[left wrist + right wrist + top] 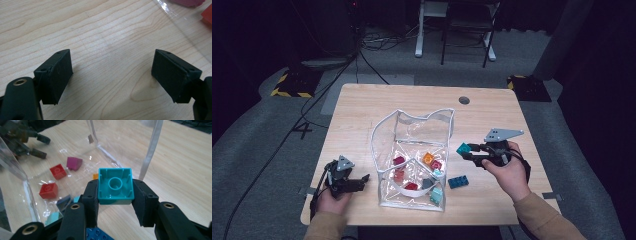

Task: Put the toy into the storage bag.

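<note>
Here, right hand-held gripper [115, 202] clamps hollow square teal brick [115, 185].

The clear bag [412, 160] stands mid-tabletop [362, 107], its upright walls and white-edged rim blocking any level approach, so entry is from above through the open top. The far tabletop is bare wood with free passage. A dark blue brick [458, 182] lies just right of the bag, narrowing that lane.
</note>
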A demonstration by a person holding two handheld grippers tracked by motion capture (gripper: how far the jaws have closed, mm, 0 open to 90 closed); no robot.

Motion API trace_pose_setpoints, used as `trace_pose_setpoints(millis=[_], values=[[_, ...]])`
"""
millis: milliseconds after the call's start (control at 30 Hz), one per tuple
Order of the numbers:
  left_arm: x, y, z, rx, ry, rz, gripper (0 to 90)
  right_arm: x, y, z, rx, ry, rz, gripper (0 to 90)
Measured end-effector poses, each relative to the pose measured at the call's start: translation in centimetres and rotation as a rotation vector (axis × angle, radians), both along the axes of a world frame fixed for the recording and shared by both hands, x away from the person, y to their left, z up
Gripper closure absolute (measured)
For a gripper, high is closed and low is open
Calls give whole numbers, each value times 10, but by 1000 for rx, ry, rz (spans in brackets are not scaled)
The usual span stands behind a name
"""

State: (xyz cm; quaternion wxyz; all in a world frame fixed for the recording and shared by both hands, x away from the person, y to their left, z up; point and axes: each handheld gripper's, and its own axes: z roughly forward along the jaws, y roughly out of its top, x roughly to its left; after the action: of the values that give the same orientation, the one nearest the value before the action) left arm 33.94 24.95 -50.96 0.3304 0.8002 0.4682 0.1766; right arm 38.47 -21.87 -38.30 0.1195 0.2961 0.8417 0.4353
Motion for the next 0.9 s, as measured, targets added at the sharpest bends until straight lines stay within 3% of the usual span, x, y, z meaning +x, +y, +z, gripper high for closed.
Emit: trace_pose_setpoints(millis=[500,900], values=[[0,0,0,0,0,0,174,-7,3,39,75,-65,26,592],[0,0,0,0,0,0,174,-12,13,59,136,-95,56,592]])
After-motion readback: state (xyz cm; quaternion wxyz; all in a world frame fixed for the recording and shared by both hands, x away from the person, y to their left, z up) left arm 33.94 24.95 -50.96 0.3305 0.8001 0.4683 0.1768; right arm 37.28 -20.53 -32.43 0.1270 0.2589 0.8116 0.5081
